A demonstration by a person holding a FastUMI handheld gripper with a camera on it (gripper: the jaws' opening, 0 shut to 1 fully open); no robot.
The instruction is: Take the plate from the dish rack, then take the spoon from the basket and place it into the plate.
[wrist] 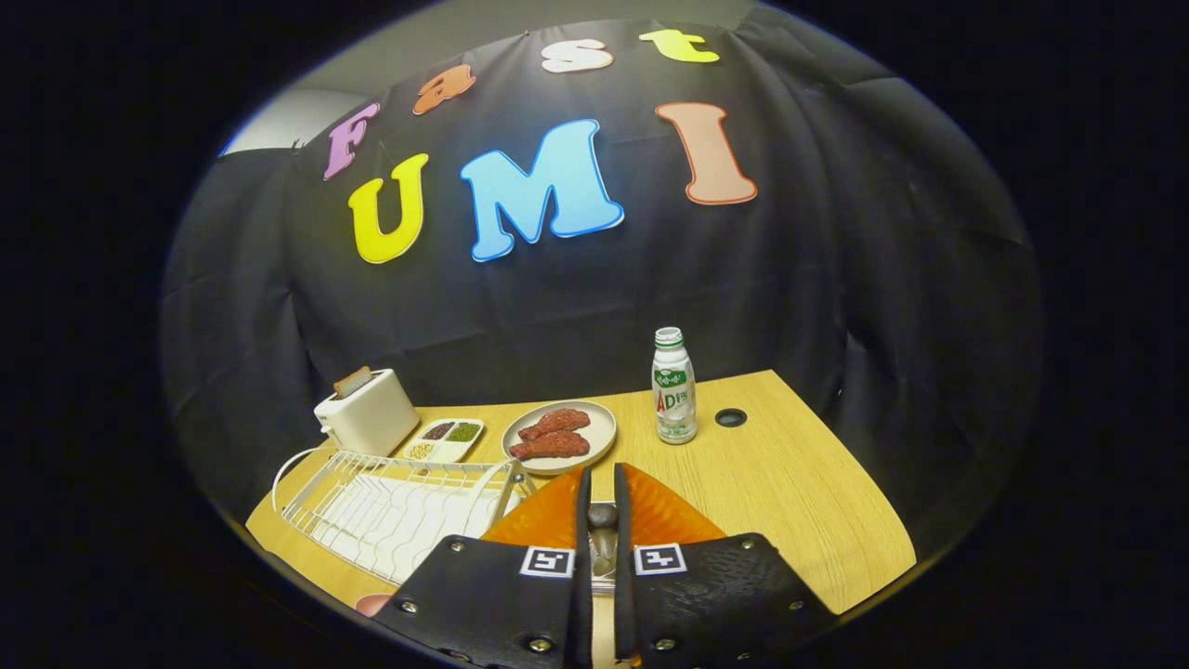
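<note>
Dim booth, evenly lit tabletop, strong fisheye bending, sharp focus.

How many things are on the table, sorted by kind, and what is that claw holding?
Toaster: 1
Dish rack: 1
Snack tray: 1
Beige plate of meat: 1
Bottle: 1
Orange plate: 1
Spoon: 1
Total: 7
The gripper is shut on the spoon, over the orange plate.

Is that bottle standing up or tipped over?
Upright. The bottle stands on the table with its cap on top, beyond the gripper, which is nearly shut on a spoon.
</note>
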